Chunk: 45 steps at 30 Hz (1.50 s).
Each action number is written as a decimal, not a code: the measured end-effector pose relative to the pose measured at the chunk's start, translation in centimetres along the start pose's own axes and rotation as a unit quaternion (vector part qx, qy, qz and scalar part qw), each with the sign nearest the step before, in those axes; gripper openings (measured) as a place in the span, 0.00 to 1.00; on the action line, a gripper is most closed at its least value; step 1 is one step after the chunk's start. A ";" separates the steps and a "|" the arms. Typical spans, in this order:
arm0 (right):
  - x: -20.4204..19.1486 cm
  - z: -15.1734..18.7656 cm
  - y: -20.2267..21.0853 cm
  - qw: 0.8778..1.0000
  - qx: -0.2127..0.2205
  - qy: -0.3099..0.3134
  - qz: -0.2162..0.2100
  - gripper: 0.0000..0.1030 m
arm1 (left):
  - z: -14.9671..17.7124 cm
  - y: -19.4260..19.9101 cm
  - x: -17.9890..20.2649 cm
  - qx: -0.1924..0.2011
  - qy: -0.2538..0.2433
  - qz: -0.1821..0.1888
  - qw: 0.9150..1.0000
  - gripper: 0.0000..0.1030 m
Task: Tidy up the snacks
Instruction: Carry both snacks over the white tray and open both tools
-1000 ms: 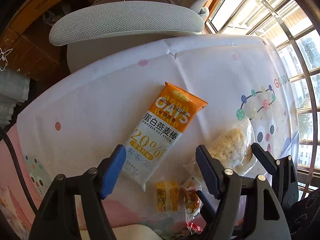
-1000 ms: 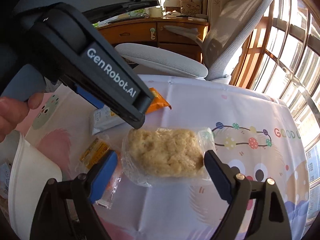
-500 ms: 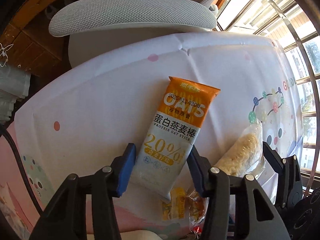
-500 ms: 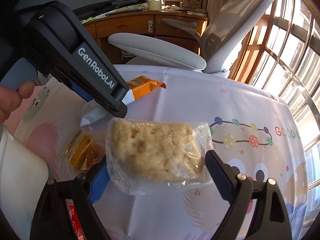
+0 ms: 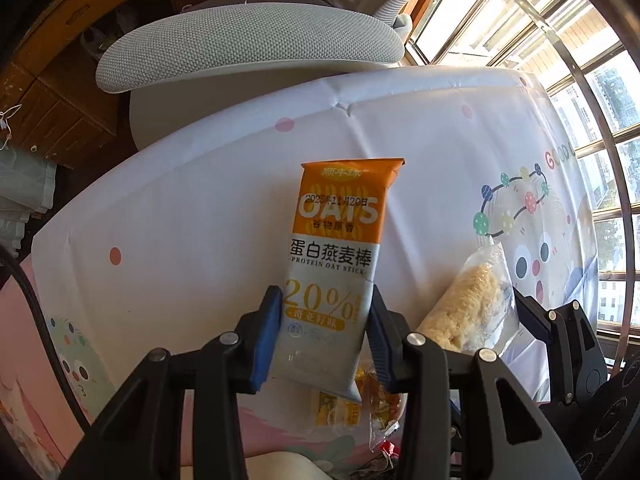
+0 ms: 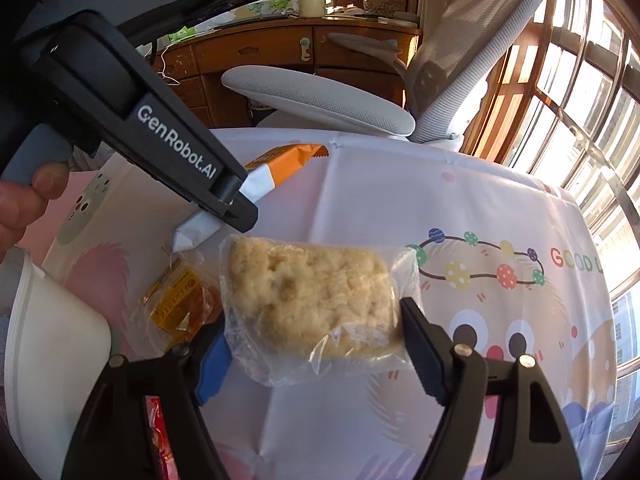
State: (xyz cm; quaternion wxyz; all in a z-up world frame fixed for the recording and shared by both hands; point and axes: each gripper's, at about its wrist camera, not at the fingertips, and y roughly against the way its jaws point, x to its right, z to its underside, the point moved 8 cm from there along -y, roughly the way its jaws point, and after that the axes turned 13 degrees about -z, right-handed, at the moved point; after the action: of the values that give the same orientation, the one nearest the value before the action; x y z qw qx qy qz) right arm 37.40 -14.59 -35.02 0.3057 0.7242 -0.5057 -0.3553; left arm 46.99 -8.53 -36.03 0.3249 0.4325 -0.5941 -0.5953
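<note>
Your left gripper [image 5: 324, 334], jaws just closing, pinches the oat bar [image 5: 334, 268] by its low end while your right gripper [image 6: 316, 354] clamps the rice cake [image 6: 308, 300] above the tablecloth [image 6: 400, 200], so either slick wrapper may slip free.

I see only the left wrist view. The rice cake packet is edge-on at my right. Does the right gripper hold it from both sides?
Observer: Yes. The right gripper has just been closing, and one pad presses each end of the rice cake packet.
Operator: Is my oat bar off the cloth?
Observer: It appears so. The left gripper, also just closing, holds the oat bar tilted above the tablecloth.
Operator: Where can they go?
Observer: A white container stands at the left, beside the yellow candy packet.
</note>
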 end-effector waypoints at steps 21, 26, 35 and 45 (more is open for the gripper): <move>-0.3 4.1 8.5 1.000 -0.022 -0.019 0.008 0.73 | 5.4 9.9 1.1 0.050 0.036 0.044 0.997 0.38; -1.7 5.2 11.2 1.000 -0.020 -0.015 0.005 0.73 | 8.9 12.4 1.1 0.054 0.045 0.059 0.996 0.38; -5.9 6.5 16.3 1.000 0.001 -0.002 -0.002 0.73 | 16.2 17.0 0.2 0.070 0.067 0.070 0.993 0.38; -11.9 7.8 21.3 0.999 0.036 0.018 -0.015 0.73 | 25.5 20.3 -1.8 0.087 0.093 0.074 0.989 0.38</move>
State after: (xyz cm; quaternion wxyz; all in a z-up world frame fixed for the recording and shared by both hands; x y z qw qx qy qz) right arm 17.18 -10.37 -19.84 0.2829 0.7486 -0.5017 -0.3285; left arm 22.20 2.30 -17.76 0.3828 0.4673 -0.6413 -0.4732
